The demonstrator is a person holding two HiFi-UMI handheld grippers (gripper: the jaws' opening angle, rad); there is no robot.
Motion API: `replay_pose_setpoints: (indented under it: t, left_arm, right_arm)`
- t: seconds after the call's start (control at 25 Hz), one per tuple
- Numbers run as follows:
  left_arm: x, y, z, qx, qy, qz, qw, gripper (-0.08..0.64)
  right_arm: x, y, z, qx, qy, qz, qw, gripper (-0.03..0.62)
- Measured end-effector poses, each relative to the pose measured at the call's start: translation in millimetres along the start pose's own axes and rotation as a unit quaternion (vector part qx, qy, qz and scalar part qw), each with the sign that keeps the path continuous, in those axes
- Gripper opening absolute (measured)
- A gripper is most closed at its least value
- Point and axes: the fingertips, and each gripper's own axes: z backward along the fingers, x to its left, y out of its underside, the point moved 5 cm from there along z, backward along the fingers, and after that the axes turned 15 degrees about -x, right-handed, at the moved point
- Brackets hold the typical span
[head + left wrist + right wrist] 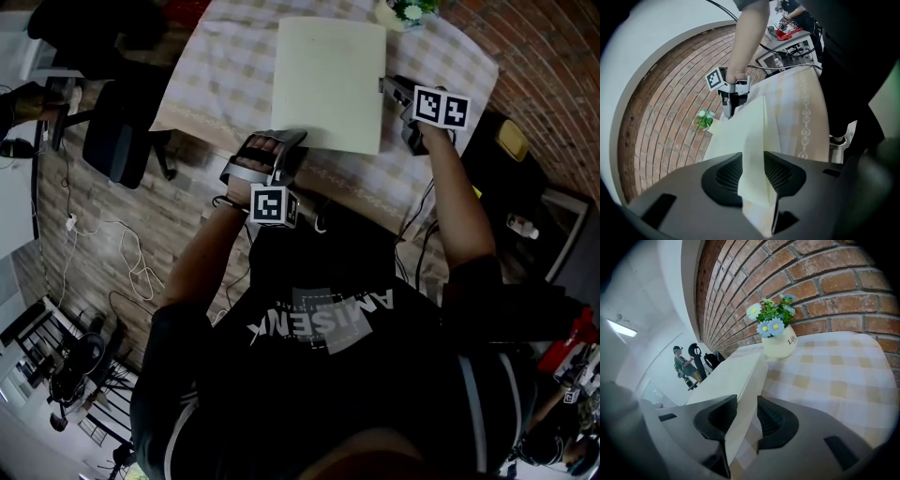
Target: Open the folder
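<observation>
From the head view, the cream folder [328, 82] lies flat on the desk [225, 75], which wears a checked cloth. The left claw [279, 142] sits at the folder's near edge, close to its left corner. The right claw [390, 90] sits at the folder's right edge. A flower pot [405, 11] stands just beyond the folder's far right corner, and a dark chair [122, 131] stands on the floor to the left of the desk.

In the left gripper view, the left claw [753, 174] is closed on the folder [750, 136]. A pale sheet stands pinched between the two pads and rises from the rest of the folder in a tilted fold. Across the folder, the right claw [730, 111] meets its far edge, with the flower pot [704, 119] beside it before the brick wall [661, 112].

In the right gripper view, the right claw [746, 420] grips the folder [726, 376] by its edge, a pad against each face. The flower pot [778, 341] stands just past the folder's corner on the checked cloth.
</observation>
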Motion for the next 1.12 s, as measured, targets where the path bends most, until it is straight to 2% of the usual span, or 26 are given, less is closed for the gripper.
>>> replay_pose_setpoints:
  t: [0.04,0.2,0.32,0.4,0.52,0.68,0.88,1.12]
  left_arm:
    - [-1,-2,0,-0.001,0.003,-0.006,1.0,0.144]
    - [-2,-10,-9,0.0,0.036,-0.069,0.997,0.143]
    - [3,-22,-18,-0.022,0.051,-0.046,0.9974,0.149]
    - [-3,-19,-17,-0.018,0.065,-0.038,0.997,0.129]
    - [3,-22,-18,-0.034,0.035,-0.041,0.9979,0.103]
    - [11,-25,-12,-0.058,-0.011,0.002,0.9982,0.072]
    - [12,-19,-12,-0.066,-0.033,0.041,0.9965,0.06]
    - [18,-14,-10,-0.069,-0.053,0.123,0.9886,0.021]
  right_arm:
    - [0,0,0,0.0,0.0,0.0,1.0,0.164]
    - [-1,0,0,-0.003,0.001,0.001,1.0,0.164]
    - [0,0,0,-0.003,0.002,-0.002,1.0,0.165]
    - [1,0,0,-0.002,0.002,0.0,1.0,0.165]
    - [0,0,0,-0.003,0.005,0.001,1.0,0.164]
    - [-2,0,1,-0.004,0.004,-0.003,1.0,0.172]
    - [-5,1,0,-0.002,0.002,-0.019,1.0,0.188]
    - [-7,2,0,0.001,0.0,-0.023,1.0,0.195]
